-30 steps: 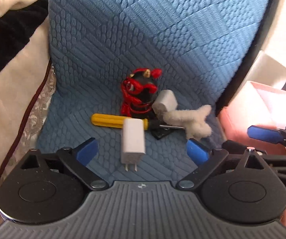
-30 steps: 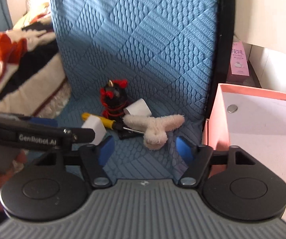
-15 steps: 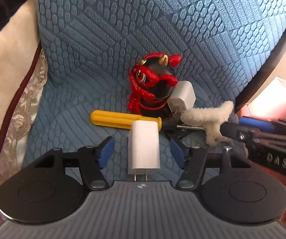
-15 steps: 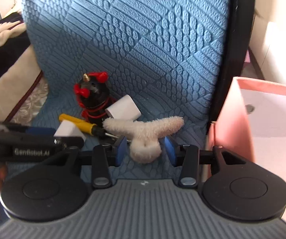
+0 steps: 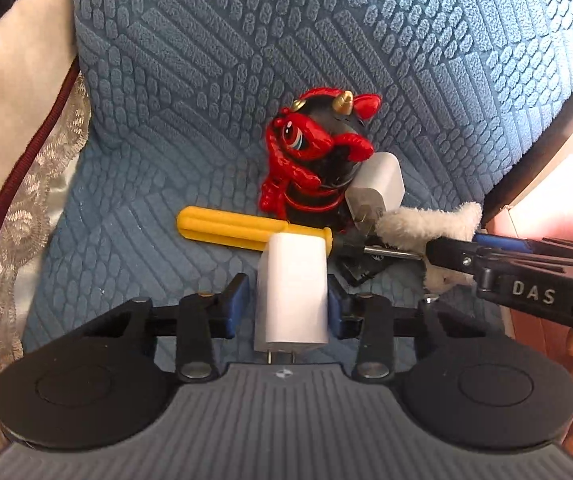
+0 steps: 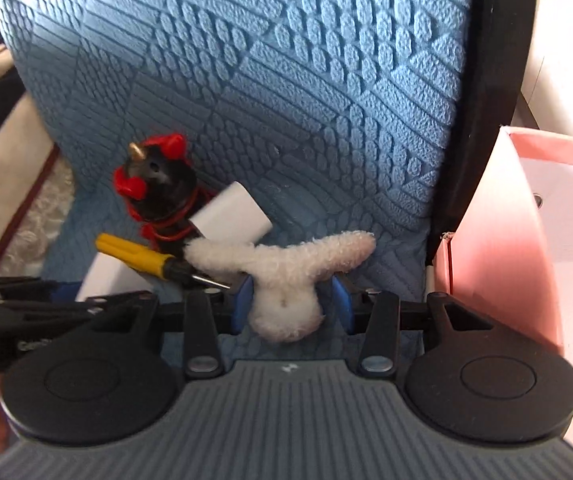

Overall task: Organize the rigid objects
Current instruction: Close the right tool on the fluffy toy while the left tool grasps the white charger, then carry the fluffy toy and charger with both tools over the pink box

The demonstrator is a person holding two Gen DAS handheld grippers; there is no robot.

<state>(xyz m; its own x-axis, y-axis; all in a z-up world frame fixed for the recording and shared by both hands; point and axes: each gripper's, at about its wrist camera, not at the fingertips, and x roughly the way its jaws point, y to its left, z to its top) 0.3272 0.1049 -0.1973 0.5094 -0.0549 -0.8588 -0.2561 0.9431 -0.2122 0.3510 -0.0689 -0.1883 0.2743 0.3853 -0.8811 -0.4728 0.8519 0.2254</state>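
On the blue quilted chair seat (image 5: 134, 208) lies a white charger plug (image 5: 292, 292), and my left gripper (image 5: 289, 304) is shut on it. Behind it lie a yellow-handled screwdriver (image 5: 242, 230), a red and black figurine (image 5: 314, 168) and a second white charger (image 5: 378, 184). My right gripper (image 6: 292, 300) straddles a fluffy white hair clip (image 6: 282, 276); its left pad touches the clip, the right pad stands just apart. The same screwdriver (image 6: 138, 256), figurine (image 6: 158, 188) and second charger (image 6: 230, 216) show behind it.
A pink open box (image 6: 498, 248) stands right of the chair, past its black rim (image 6: 482, 120). Cream and dark fabric (image 5: 10, 128) lies left of the seat. A small black object (image 5: 360, 270) sits under the screwdriver tip.
Both grippers have moved forward and closed in. The left one has closed on the white charger plug. The right one has narrowed around the fluffy clip.
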